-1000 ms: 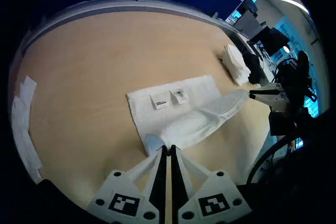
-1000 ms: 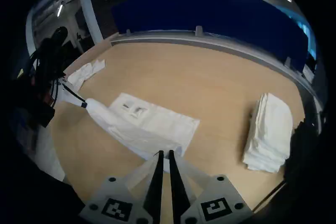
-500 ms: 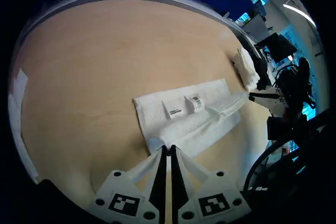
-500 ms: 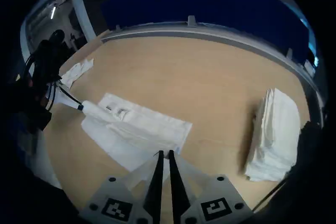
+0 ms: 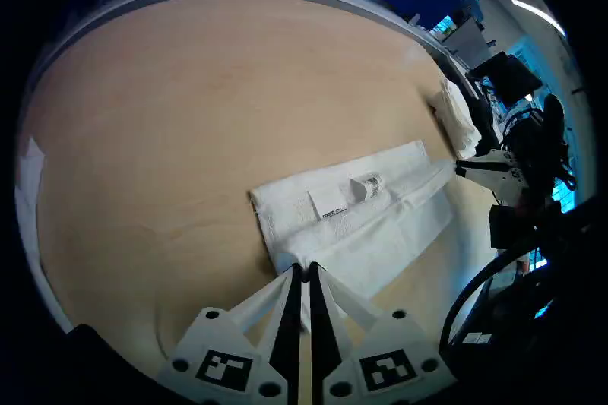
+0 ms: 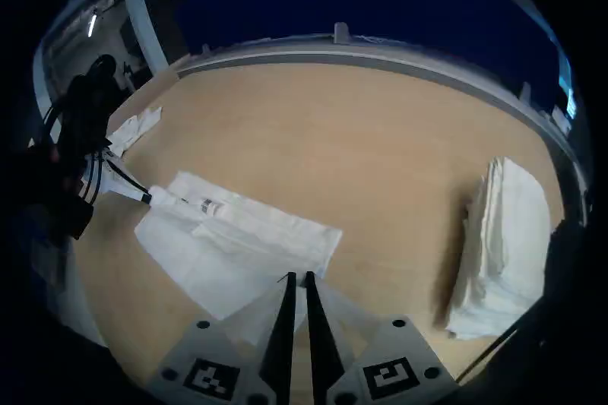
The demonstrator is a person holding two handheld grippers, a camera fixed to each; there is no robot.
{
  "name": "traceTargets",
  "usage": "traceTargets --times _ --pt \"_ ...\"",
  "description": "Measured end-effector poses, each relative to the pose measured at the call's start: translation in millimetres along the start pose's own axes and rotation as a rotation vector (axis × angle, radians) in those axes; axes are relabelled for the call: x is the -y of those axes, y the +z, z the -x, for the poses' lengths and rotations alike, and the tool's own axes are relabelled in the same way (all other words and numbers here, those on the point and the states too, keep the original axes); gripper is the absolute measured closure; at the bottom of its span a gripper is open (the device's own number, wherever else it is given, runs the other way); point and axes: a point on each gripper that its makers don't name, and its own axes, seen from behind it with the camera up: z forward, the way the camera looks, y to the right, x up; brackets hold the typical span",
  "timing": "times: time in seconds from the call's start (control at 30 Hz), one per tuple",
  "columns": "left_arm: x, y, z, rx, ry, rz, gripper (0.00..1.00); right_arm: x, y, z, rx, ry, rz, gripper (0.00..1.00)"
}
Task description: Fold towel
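The white towel lies long across the wooden tabletop, its lifted edge pinched at either end: the left gripper is closed on one corner, the right gripper closed on the other. If one gripper travels ahead of the other, I'd expect the fold to land skewed, or a corner to slip free.
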Motion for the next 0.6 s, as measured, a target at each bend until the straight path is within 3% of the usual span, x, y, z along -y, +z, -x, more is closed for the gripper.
traceTargets --times 0.23,0.5,0.6 --pt "6.6 1.7 -5 -0.005 0.016 -0.025 0.87 -2 2.9 -4 -0.008 0.007 0.007 0.9" --pt "16.1 1.4 -18 -0.033 0.028 -0.061 0.62 -6 9.8 -7 -0.018 0.024 0.025 0.9" --pt "19.8 0.9 -23 -0.044 0.033 -0.075 0.61 -6 13.0 -8 -0.021 0.029 0.029 0.9"
